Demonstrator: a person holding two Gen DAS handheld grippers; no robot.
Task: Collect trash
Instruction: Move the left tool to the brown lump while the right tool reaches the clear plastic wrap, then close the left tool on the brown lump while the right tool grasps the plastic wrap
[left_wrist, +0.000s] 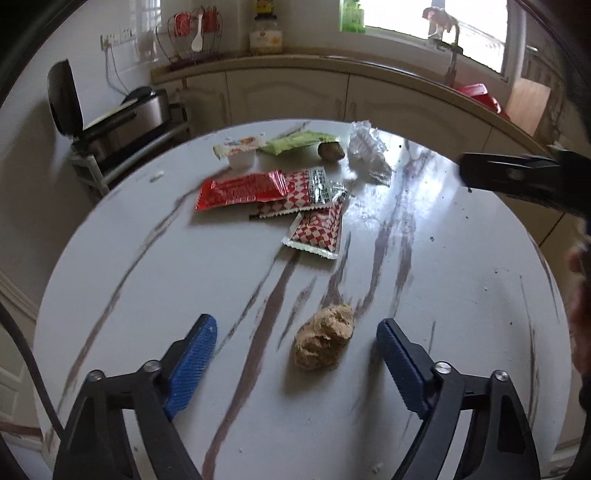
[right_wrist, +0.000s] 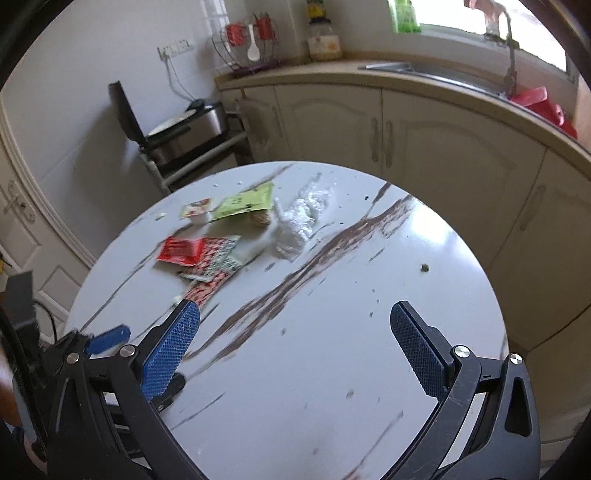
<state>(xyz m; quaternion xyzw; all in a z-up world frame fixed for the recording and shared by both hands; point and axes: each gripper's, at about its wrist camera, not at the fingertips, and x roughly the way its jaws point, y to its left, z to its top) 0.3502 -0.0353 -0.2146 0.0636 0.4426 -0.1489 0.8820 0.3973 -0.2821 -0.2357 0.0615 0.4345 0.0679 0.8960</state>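
On the round white marbled table (left_wrist: 147, 295), a crumpled brown paper ball (left_wrist: 325, 341) lies between the blue fingers of my left gripper (left_wrist: 295, 323). The pads stand apart from it, so the gripper is open. Farther back lie a red wrapper (left_wrist: 240, 190), two red-and-white checkered wrappers (left_wrist: 314, 188), a green packet (left_wrist: 295, 142), a small sealed cup (left_wrist: 240, 149), a brown lump (left_wrist: 331, 151) and crumpled clear plastic (left_wrist: 365, 147). My right gripper (right_wrist: 295, 308) hovers open over bare tabletop, nothing between its fingers. The same trash pile (right_wrist: 207, 254) lies beyond its left finger.
Cream cabinets (right_wrist: 406, 140) and a counter with a sink (right_wrist: 424, 72) curve behind the table. A red basin (right_wrist: 543, 105) sits at the counter's right end. An open-lidded appliance on a metal rack (right_wrist: 177, 136) stands left of the table. Small crumbs (right_wrist: 424, 267) dot the tabletop.
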